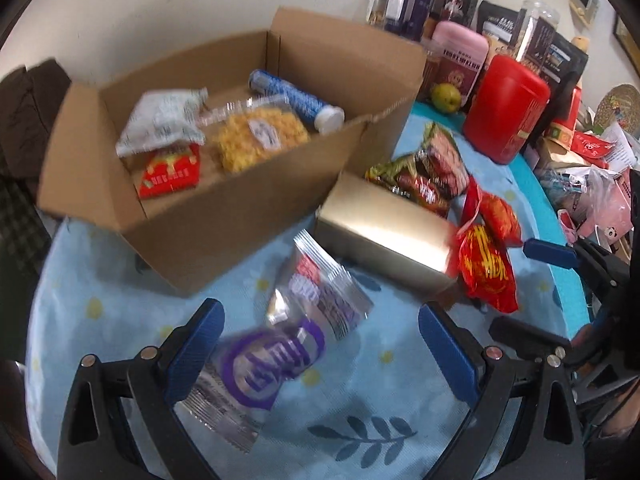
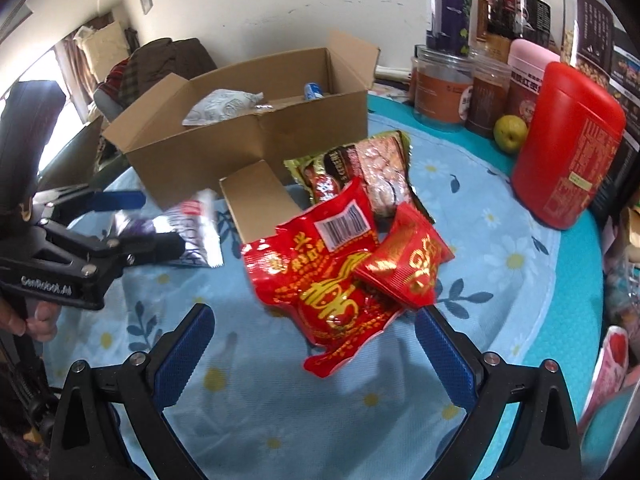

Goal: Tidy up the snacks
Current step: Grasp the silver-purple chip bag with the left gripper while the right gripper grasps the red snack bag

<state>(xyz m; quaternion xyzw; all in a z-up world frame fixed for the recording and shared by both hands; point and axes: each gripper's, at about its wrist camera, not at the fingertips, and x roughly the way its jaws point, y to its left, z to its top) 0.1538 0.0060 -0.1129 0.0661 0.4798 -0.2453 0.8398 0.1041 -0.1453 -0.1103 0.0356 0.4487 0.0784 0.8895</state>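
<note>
your left gripper (image 1: pixel 320 332) has its jaws spread wide, with nothing pinched. the silver and purple snack packs (image 1: pixel 288 336) lie on the blue cloth just in front of the cardboard box (image 1: pixel 240 224). one pack is blurry, so it may be touching the left pad, i can't be sure. these packs look light, thin and crinkly, and the foil may be slippery. grab one by its flat sealed edge so the snack inside doesn't get squashed.

your right gripper (image 2: pixel 314 344) is spread open too, empty, right next to the red bags (image 2: pixel 332 276) beside the box. they look puffy and soft, so pinch a corner.

the left view shows inside the box: a yellow snack tray (image 1: pixel 260 136), a blue tube (image 1: pixel 296 100) and a white bag (image 1: pixel 164 120). the right view shows the red bags' barcode and your hand (image 2: pixel 36 320) on the left tool.
</note>
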